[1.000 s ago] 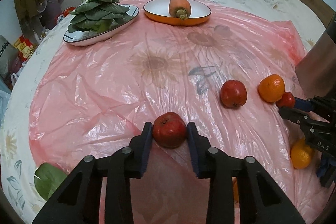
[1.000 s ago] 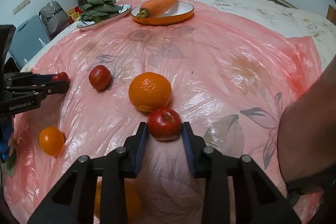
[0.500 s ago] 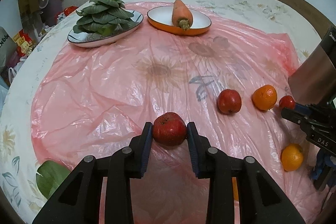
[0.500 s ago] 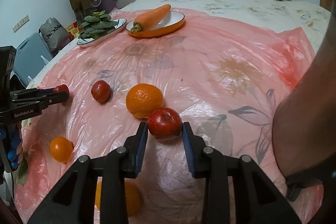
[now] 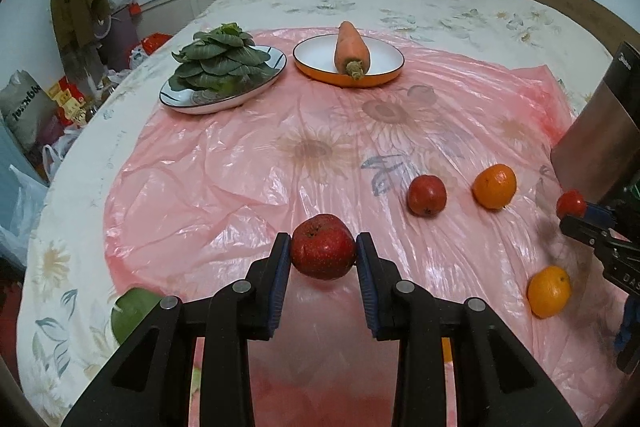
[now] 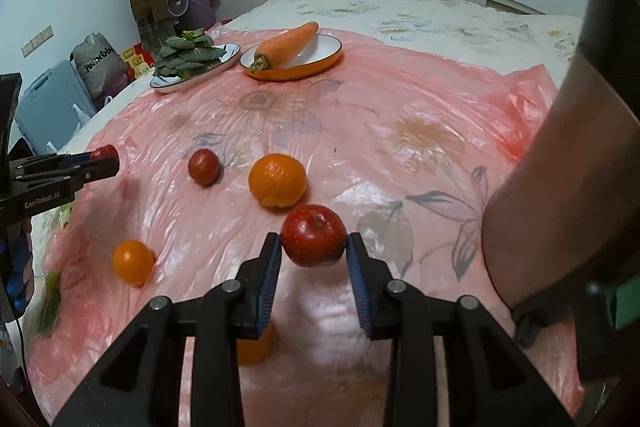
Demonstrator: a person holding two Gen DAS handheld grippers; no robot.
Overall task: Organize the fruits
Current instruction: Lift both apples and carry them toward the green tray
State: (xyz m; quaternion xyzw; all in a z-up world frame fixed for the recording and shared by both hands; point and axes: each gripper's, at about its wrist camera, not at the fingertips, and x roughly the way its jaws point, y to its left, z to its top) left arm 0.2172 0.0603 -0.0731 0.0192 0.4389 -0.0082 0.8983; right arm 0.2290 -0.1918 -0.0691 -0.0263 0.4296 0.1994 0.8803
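Fruits sit scattered on a crinkled, glossy pink plastic sheet (image 5: 224,179) spread over a floral bedcover. We grip a dark red, speckled apple (image 5: 323,251) in our left gripper (image 5: 323,255), its blue-padded fingers pressed against both flanks, the fruit lifted clear of the sheet with its dimpled end facing up. Our right gripper (image 6: 313,249) clamps a shinier red apple (image 6: 313,241) the same way, stem hollow facing us, raised above the sheet just in front of a large orange (image 6: 277,179) with pebbled skin. Beside that orange lies a small red fruit (image 6: 204,167), and nearer us to the left a smaller orange (image 6: 133,262). A third orange peeks out beneath our right gripper's left finger.

From the left wrist view, our right gripper enters at the right edge, roughly level, its apple showing at its tip. From the right wrist view, the left one reaches in likewise from the left edge.

At the far end, a smooth tapered carrot (image 5: 351,47) rests across an orange-rimmed white dish (image 5: 384,55), next to a plate (image 5: 276,69) piled with crinkly dark leafy greens (image 5: 218,57). A green fruit (image 5: 130,311) lies off the sheet at our near left.
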